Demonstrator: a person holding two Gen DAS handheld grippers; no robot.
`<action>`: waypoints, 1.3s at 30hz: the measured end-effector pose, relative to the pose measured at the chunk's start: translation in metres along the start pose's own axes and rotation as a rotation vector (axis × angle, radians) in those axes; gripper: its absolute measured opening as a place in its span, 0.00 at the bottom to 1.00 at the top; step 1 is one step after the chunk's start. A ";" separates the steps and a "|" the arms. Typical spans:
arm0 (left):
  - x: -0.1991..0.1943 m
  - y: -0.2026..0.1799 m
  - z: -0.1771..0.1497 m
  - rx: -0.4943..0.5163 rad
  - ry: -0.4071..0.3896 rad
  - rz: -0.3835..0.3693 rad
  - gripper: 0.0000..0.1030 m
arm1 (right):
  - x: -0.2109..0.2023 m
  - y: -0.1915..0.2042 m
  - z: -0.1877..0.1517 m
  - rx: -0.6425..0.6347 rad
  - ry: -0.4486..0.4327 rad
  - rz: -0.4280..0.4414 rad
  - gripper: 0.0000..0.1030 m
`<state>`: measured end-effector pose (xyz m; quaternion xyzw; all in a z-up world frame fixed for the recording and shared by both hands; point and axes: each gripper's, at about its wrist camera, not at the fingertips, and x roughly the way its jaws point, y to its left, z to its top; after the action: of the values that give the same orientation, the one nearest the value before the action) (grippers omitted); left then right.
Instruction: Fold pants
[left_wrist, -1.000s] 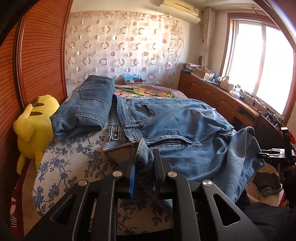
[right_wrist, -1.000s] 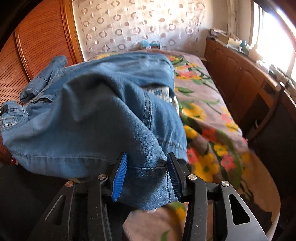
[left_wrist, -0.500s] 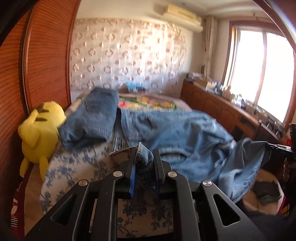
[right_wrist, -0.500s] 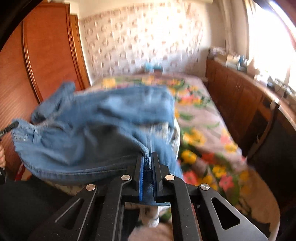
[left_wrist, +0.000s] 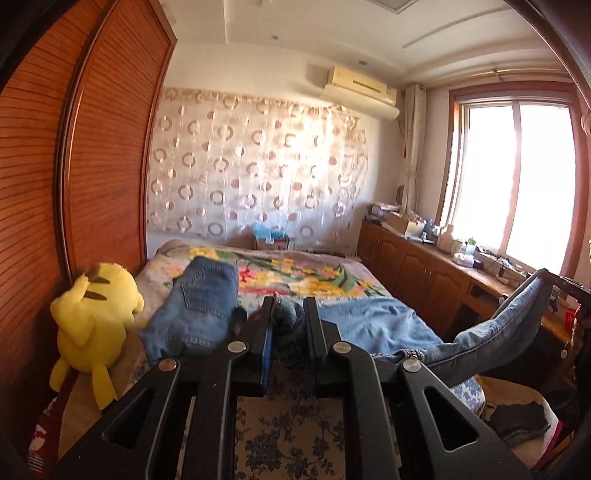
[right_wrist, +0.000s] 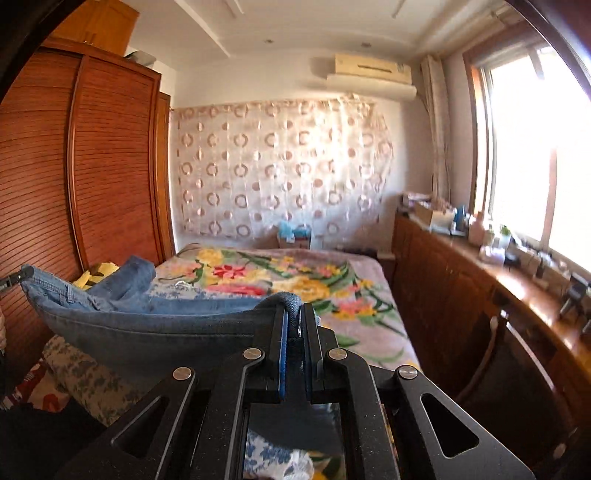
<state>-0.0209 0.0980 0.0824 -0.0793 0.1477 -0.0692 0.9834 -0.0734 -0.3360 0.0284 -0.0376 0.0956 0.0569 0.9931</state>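
Observation:
A pair of blue jeans (left_wrist: 373, 321) hangs stretched in the air above the bed's near end, held at both ends. My left gripper (left_wrist: 288, 314) is shut on a bunched wad of the denim. My right gripper (right_wrist: 292, 314) is shut on the other end of the jeans (right_wrist: 147, 328), which sag between the two grippers. In the left wrist view the right gripper (left_wrist: 569, 286) shows at far right, with denim rising up to it. In the right wrist view the left gripper's tip (right_wrist: 16, 277) shows at far left.
A second, folded pair of jeans (left_wrist: 195, 306) lies on the bed (left_wrist: 295, 269) beside a yellow plush toy (left_wrist: 92, 317). A wooden wardrobe (left_wrist: 74, 166) stands at left. A low cabinet (right_wrist: 480, 295) with clutter runs under the window at right. Dark cloth (left_wrist: 521, 424) lies low right.
Both grippers have risen and pulled apart, lifting the jeans off the bed and drawing them taut. The right gripper closed on the denim a second ago and stays shut.

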 end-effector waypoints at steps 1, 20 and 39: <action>-0.001 0.000 0.003 -0.002 -0.007 0.000 0.15 | 0.000 0.000 -0.001 -0.009 -0.005 0.000 0.06; 0.066 0.020 -0.037 -0.018 0.134 0.017 0.15 | 0.084 0.000 -0.044 -0.001 0.083 -0.009 0.06; 0.171 0.027 -0.010 0.015 0.188 0.047 0.15 | 0.181 0.014 -0.008 0.027 0.087 -0.065 0.06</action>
<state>0.1410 0.0956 0.0205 -0.0618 0.2408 -0.0546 0.9671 0.0997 -0.3038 -0.0151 -0.0299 0.1381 0.0215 0.9897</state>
